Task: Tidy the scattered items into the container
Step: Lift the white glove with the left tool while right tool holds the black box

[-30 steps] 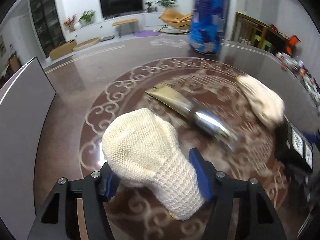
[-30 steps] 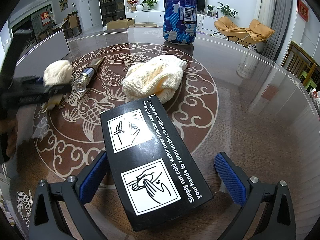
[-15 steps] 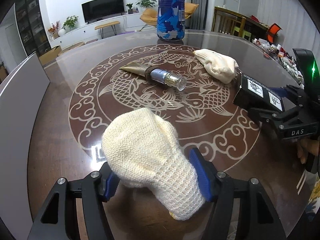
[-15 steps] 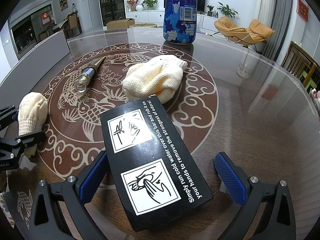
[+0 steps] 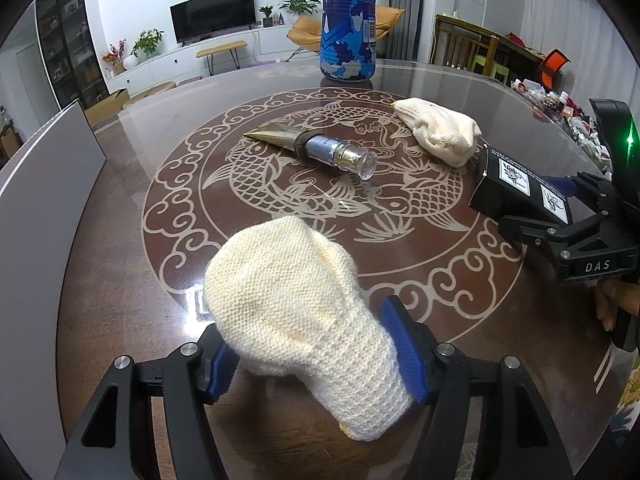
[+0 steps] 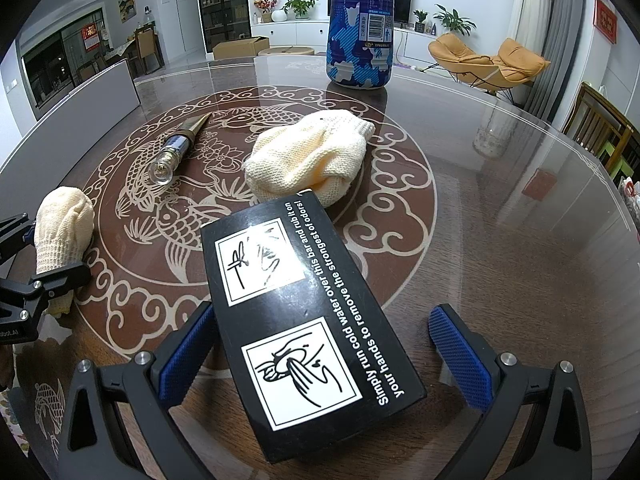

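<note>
Left wrist first, and we see the left gripper (image 5: 310,354) pinching a cream knitted glove (image 5: 296,300) between its blue pads, the glove bulging forward over the glass table (image 5: 460,320). Past it we spot a small bottle (image 5: 320,150) lying on its side on the fish pattern, and a second glove (image 5: 440,130) resting further right, near a tall blue canister (image 5: 347,20). At the right edge we catch the right gripper (image 5: 576,216) with a black box (image 5: 520,192).

Right wrist now: we see the right gripper (image 6: 324,356) spread wide around the black box (image 6: 304,312), its left pad (image 6: 186,354) touching the box, its right pad (image 6: 460,356) apart from it. The second glove (image 6: 308,156) lies just beyond the box, the bottle (image 6: 176,150) left of it, and the held glove (image 6: 62,232) sits at far left.
</note>
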The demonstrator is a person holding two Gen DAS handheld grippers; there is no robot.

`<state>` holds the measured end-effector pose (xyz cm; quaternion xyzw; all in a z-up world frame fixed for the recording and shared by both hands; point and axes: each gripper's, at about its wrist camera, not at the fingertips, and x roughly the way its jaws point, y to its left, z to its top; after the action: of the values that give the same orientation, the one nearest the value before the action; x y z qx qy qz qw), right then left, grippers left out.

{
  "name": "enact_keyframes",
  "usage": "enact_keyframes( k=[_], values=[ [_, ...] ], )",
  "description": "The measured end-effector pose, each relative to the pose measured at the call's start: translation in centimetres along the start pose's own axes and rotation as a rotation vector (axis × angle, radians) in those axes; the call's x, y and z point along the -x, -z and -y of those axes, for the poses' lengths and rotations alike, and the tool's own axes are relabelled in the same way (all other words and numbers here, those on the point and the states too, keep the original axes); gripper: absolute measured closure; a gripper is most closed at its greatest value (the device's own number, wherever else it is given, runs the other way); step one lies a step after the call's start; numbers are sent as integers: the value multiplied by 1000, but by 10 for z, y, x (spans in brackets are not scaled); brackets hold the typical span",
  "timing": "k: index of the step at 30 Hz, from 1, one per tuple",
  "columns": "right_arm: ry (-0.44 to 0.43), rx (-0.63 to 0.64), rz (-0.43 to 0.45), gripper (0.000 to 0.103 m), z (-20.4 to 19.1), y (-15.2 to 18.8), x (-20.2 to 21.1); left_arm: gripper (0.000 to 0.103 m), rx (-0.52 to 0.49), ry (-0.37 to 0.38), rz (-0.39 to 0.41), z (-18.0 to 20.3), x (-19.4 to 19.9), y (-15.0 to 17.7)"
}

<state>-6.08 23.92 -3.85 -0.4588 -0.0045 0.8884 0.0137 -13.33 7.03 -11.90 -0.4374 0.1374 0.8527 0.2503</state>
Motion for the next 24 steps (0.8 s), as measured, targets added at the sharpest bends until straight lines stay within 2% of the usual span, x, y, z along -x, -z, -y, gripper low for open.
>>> enact_keyframes(
  k=[24],
  values=[
    [0,0,0,0,0,0,0,33,7,-3,9,0,-1,0]
  ],
)
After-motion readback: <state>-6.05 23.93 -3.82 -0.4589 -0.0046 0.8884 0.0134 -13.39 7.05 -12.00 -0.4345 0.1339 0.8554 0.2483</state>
